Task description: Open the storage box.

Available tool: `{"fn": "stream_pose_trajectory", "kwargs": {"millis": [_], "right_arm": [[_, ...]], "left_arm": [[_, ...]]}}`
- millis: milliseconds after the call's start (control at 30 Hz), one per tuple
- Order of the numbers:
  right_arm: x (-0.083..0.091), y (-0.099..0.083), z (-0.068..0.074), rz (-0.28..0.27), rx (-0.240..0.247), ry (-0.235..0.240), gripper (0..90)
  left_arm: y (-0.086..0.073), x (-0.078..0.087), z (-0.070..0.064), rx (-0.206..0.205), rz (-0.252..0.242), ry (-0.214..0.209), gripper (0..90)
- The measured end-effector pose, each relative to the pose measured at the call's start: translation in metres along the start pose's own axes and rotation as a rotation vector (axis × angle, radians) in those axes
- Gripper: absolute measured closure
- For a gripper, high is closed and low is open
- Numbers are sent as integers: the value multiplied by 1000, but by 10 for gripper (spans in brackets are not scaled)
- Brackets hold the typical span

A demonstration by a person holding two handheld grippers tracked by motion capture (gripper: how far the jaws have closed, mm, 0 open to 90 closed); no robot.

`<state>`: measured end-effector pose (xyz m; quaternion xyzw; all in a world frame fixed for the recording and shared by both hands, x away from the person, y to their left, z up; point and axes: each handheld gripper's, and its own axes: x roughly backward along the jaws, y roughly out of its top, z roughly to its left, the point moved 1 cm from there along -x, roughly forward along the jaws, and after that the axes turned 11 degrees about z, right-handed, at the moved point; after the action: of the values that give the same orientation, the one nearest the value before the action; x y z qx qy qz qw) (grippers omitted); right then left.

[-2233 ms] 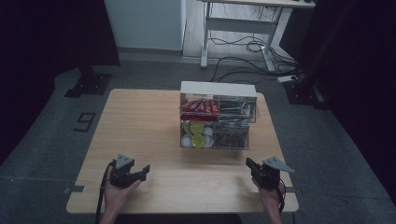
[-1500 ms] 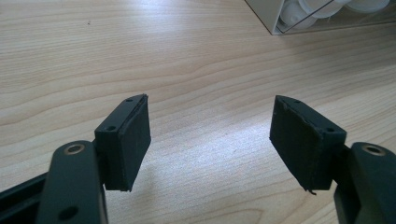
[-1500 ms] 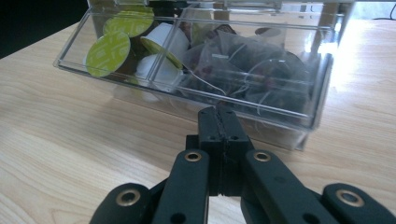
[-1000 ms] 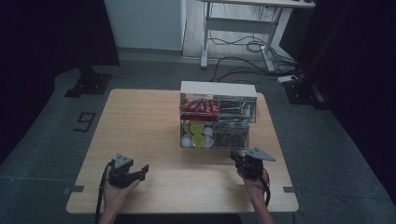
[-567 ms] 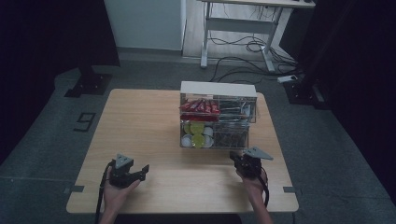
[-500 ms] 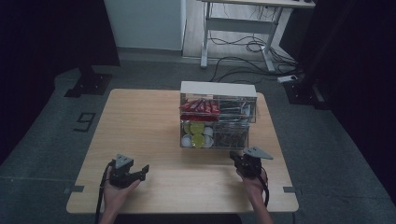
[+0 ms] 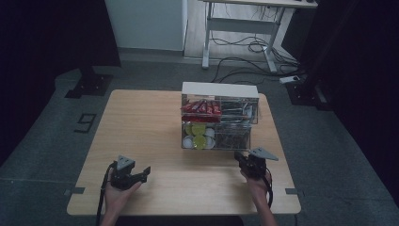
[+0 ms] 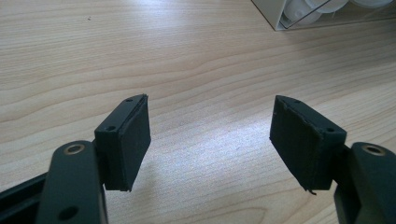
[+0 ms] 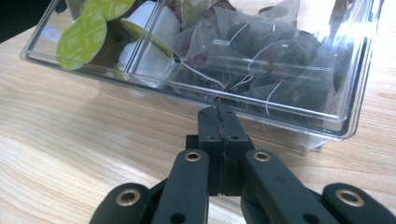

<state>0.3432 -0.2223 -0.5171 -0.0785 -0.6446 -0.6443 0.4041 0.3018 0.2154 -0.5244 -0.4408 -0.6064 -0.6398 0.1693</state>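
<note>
A clear two-tier drawer organizer (image 7: 219, 117) with a white top stands mid-table. Its upper tier holds red packets (image 7: 201, 108); the lower tier holds green-lidded pods (image 7: 198, 135) and tea bags. My right gripper (image 7: 243, 160) is at the organizer's front right corner. In the right gripper view it (image 9: 218, 113) is shut, with its tips against the clear front wall of the lower drawer (image 9: 116, 79), in front of the tea bags (image 9: 261, 60). Pods (image 9: 80, 39) lie to the left. My left gripper (image 7: 142, 173) rests near the front left, open (image 8: 210, 126) over bare wood.
The wooden table (image 7: 141, 127) has wide bare room left of the organizer. The organizer's corner with white pods (image 8: 308, 11) peeks in at the top right of the left gripper view. A desk frame and cables (image 7: 244, 44) stand on the floor beyond the table.
My right gripper has moved left and forward from the table's front right corner up to the lower drawer's front. The left gripper has stayed where it was.
</note>
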Motion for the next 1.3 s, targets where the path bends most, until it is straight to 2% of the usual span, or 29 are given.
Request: {"fn": "stream_pose_trajectory", "kwargs": {"millis": [233,600,1300], "right_arm": [[-5,-4,-1,20,2,-1,890],[-1,-2,-7,-2,-24,-14,890],[7,3,-3,-25,-9,-9,889]], "left_arm": [[0,0,0,1,-1,2,292],[0,-1,-1,-1,6,0,292],[0,-1,0,-2,7,1,292]]}}
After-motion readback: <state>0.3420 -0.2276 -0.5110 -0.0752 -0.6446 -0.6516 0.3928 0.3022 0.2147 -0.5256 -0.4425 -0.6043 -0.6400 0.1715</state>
